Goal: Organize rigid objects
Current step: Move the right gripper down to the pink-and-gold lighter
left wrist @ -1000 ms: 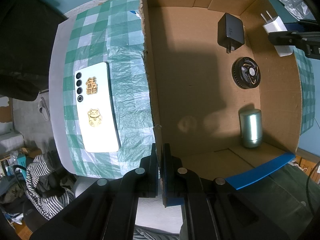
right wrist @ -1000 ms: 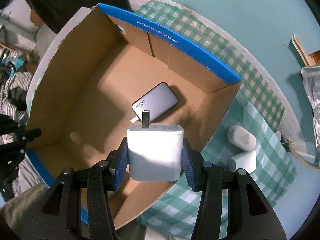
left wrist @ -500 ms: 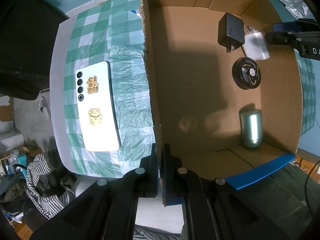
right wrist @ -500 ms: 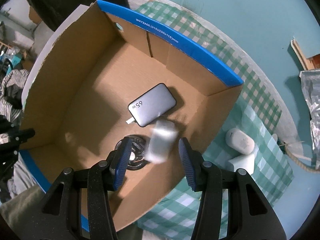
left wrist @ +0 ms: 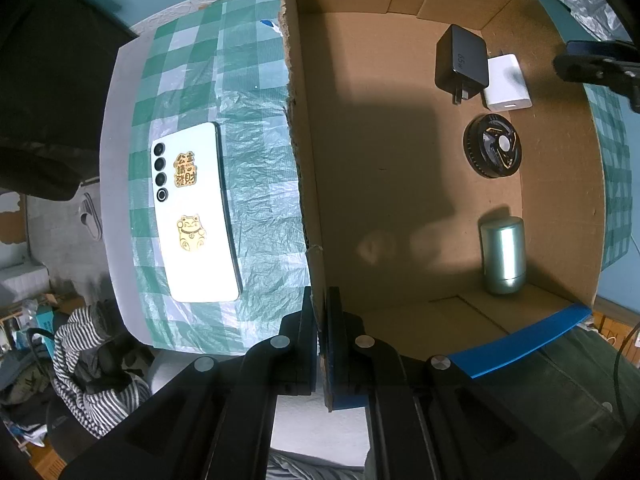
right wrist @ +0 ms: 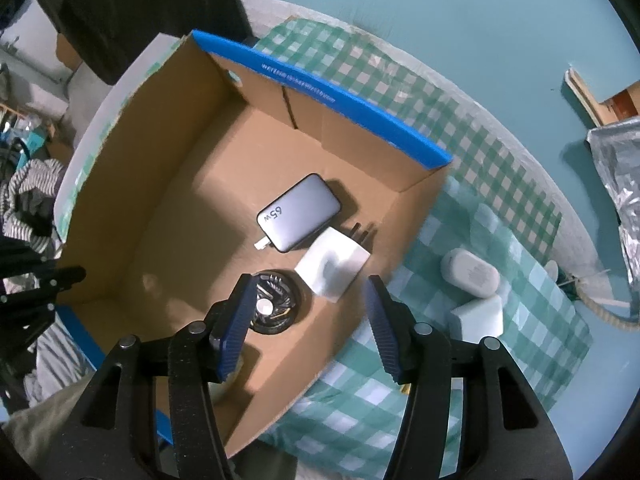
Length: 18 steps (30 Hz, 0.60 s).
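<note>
While the left gripper (left wrist: 321, 312) stays clamped tight on the near wall of an open cardboard box (left wrist: 304, 184), the right gripper (right wrist: 308, 300) hangs above the box's far corner with its blue-padded jaws opening and nothing between them.

Four things lie on the box floor: one black 65W charger (left wrist: 462, 60), one white charger (left wrist: 507, 82) touching its side, one round black fan-like disc (left wrist: 493, 151) just beside them, and one pale green metal cylinder (left wrist: 502, 254) standing apart near a corner. In the right wrist view the white charger (right wrist: 333, 265) sits below the parted jaws, against the black charger (right wrist: 300, 212), with the disc (right wrist: 272, 306) next to it.

Outside the box, one white phone (left wrist: 194, 212) lies face down with two gold stickers on its back. On the other side rest one white oval case (right wrist: 470, 273) and one white block (right wrist: 478, 314), close together.

Everything sits on a round table under a green and white checked cloth (left wrist: 256, 96) covered with clear plastic. Teal walls surround it, and striped clothing (left wrist: 86, 360) is heaped on the floor.
</note>
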### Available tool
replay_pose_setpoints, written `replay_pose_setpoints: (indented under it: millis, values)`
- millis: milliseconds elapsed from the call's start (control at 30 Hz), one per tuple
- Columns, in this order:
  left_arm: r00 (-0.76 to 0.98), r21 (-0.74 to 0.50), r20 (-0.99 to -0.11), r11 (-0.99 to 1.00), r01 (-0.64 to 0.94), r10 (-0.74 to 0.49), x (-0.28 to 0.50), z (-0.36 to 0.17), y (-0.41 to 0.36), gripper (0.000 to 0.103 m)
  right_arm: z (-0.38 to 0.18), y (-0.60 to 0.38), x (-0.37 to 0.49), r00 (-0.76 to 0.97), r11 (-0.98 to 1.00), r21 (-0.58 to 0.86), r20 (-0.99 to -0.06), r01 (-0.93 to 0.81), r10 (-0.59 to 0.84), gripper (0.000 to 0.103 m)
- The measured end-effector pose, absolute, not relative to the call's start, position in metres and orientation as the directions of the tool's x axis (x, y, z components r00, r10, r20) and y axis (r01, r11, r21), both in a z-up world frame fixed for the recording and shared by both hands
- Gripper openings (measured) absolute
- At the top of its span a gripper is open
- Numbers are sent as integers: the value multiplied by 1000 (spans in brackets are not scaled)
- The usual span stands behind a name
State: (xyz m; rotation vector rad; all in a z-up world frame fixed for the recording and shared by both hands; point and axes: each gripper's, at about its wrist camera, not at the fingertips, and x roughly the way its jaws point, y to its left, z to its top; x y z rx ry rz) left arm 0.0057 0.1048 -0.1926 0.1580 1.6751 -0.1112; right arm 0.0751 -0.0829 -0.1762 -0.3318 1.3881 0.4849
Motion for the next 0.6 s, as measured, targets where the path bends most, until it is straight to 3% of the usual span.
replay_pose_setpoints:
  millis: [600]
  values:
    - [-103,23,-994,985,170,41,6,-194,104,4,-161,-163,79,130,936,50,-986,-349,101,63]
